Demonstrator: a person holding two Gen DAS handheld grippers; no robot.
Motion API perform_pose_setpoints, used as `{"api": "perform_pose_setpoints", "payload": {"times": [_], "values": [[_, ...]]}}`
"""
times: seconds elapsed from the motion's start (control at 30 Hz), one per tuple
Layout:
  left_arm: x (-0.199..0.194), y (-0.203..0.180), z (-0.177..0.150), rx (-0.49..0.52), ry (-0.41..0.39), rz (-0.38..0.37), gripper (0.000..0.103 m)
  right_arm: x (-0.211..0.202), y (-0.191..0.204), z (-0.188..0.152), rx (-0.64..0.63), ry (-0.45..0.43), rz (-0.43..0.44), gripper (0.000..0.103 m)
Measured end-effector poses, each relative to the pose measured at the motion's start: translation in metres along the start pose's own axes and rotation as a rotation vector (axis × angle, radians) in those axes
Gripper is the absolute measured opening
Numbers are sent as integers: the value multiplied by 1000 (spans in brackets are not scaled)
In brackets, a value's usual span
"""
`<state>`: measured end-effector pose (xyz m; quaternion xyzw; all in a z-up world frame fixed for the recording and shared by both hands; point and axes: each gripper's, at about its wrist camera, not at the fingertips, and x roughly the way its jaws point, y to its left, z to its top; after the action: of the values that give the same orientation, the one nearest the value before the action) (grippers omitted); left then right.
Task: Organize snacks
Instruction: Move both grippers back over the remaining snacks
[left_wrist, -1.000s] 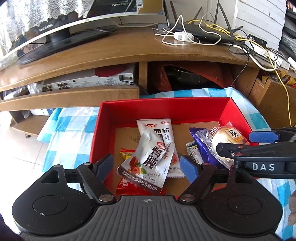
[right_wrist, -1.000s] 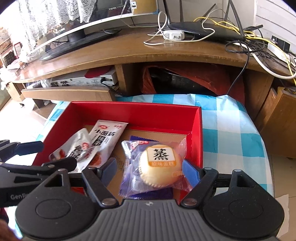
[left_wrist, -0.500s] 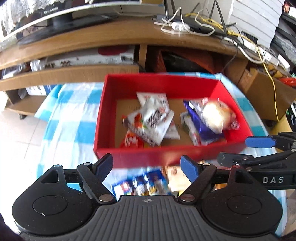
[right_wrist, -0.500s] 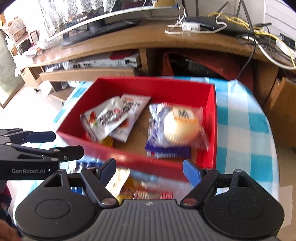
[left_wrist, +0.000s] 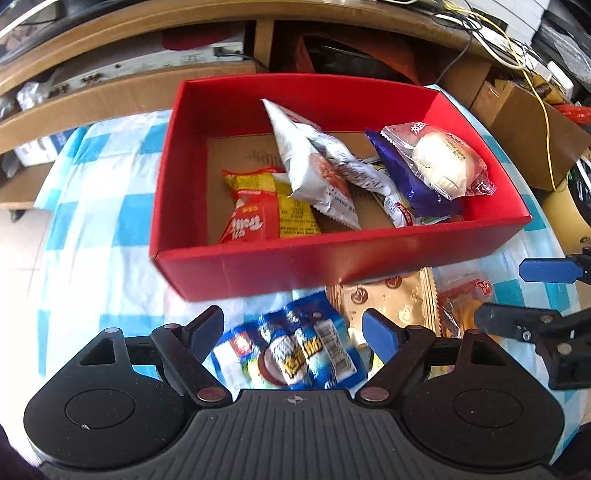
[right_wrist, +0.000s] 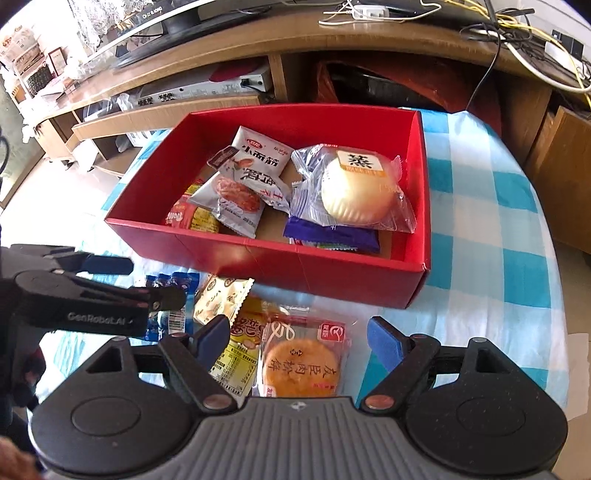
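Several loose packets fill the lower half of the left wrist view: a blue snack bag lies on the checked cloth between the spread blue pads of the left gripper, which has just been widening and presses on nothing; a gold wrapper and a red-printed clear packet lie beside it, their near ends cut off by the gripper body. Above them the red box holds a silver pouch, a red and yellow packet and a wrapped bun on a purple packet; print there is too blurred to read. In the right wrist view, the right gripper also stands released, its jaws just widened, over a round pastry packet printed 友臣肉松饼, with a yellow packet partly under the left pad. The other gripper, marked GenRobot.AI, crosses the left edge and hides most of the blue bag. Inside the box, the bun's label reads 蒸 and a white pouch reads 小面筋. A wooden TV stand with tangled cables runs along the top.
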<state>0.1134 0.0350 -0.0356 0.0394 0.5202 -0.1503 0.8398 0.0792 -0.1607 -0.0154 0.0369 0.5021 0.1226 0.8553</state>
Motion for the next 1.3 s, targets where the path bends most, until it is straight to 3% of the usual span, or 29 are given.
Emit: {"api": "perform_pose_setpoints", "payload": {"times": [0.23, 0.4, 0.67, 0.87, 1.07, 1.3], "values": [[20, 6, -2, 18, 47, -29, 88, 4, -5, -2, 14, 21, 3, 91], [14, 14, -14, -12, 73, -75, 91, 4, -11, 0, 37, 26, 7, 91], [2, 3, -40, 71, 99, -49, 93, 2, -14, -3, 41, 31, 4, 92], [10, -12, -37, 171, 89, -4, 95, 6, -14, -5, 36, 48, -5, 92], [10, -14, -36, 169, 84, 32, 84, 13, -24, -2, 62, 63, -27, 92], [-2, -9, -45, 87, 83, 30, 81, 20, -22, -5, 73, 75, -13, 92]]}}
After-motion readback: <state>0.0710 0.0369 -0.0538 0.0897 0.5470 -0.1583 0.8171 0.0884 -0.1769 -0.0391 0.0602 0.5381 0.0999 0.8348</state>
